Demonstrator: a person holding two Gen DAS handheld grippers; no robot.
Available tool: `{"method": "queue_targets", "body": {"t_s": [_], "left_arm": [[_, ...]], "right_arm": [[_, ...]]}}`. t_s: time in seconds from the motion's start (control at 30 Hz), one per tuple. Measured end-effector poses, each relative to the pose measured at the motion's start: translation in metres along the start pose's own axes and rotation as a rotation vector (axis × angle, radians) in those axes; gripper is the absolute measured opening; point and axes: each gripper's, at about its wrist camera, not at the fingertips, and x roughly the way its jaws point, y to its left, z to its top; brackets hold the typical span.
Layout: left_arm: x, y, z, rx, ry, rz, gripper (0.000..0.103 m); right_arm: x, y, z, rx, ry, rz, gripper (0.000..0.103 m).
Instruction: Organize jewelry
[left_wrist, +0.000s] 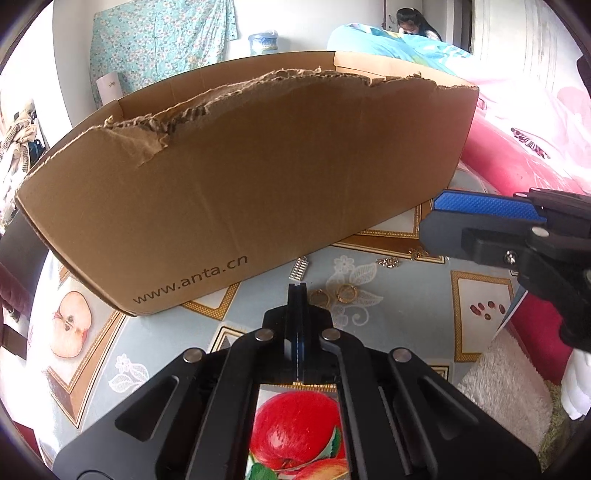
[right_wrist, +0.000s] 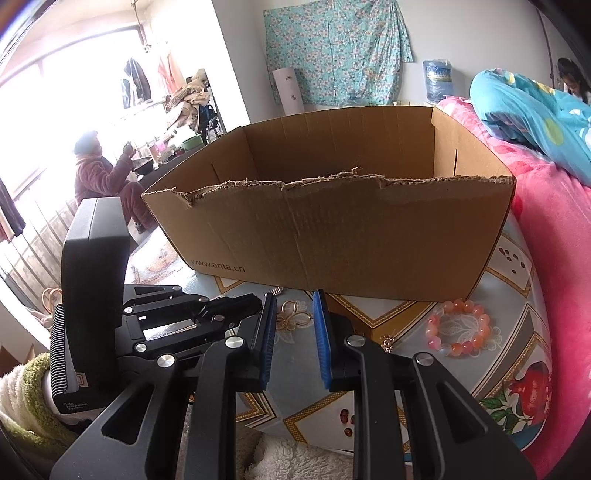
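My left gripper (left_wrist: 297, 286) is shut, low over the fruit-print tablecloth (left_wrist: 406, 314), and I see nothing between its pads. Just beyond its tip lies a silver link piece (left_wrist: 298, 271). Two gold hoop earrings (left_wrist: 346, 293) lie to its right, with a small silver chain (left_wrist: 387, 262) and a gold charm (left_wrist: 417, 253) further off. My right gripper (right_wrist: 294, 295) is open by a narrow gap and holds nothing. A gold looped brooch (right_wrist: 293, 317) lies on the table in line with that gap. A pink and orange bead bracelet (right_wrist: 460, 326) lies to the right.
A torn-rimmed cardboard box (right_wrist: 332, 229) stands right behind the jewelry. Pink bedding (right_wrist: 554, 277) borders the table on the right and a white fluffy rug (right_wrist: 288, 461) lies below the near edge. A person in a robe (right_wrist: 99, 173) sits far left.
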Motion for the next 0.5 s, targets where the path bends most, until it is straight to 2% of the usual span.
{"method": "queue_targets", "body": {"t_s": [0.2, 0.3, 0.5], "left_arm": [[-0.013, 0.011, 0.001, -0.055, -0.037, -0.057, 0.001], [-0.015, 0.003, 0.001, -0.004, -0.045, -0.061, 0.011], [-0.004, -0.008, 0.002, 0.083, -0.012, -0.049, 0.013]], "right_arm": [[0.000, 0.000, -0.002, 0.003, 0.001, 0.008, 0.020], [0.000, 0.000, -0.002, 0.008, 0.003, 0.013, 0.020], [0.001, -0.003, 0.000, 0.015, 0.001, 0.015, 0.020]]}}
